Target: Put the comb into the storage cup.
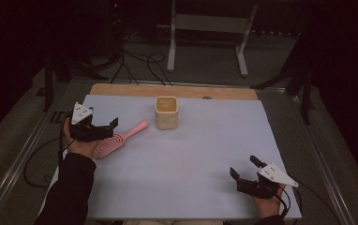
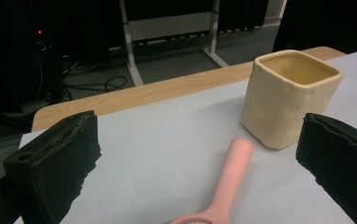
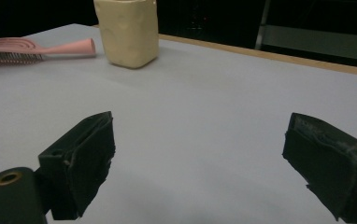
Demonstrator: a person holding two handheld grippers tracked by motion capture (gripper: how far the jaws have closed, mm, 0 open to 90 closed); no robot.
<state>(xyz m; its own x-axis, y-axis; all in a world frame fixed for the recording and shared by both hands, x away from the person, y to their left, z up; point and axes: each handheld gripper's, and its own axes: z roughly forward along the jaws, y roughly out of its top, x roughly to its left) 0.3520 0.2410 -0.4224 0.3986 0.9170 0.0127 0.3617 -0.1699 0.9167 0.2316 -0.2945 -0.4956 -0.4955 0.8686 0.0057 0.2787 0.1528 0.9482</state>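
Left claw [image 1: 108, 127] released over brush [image 1: 116, 139]; right claw [image 1: 245, 174] released, idle. Risk: closing off-centre skids the brush into cup [image 1: 167, 113].

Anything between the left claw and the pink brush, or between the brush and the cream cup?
Nothing visible. The left claw hangs open over the pink plastic hairbrush, whose handle lies between its jaws. Bare pale blue mat separates the handle tip from the cream square ceramic cup.
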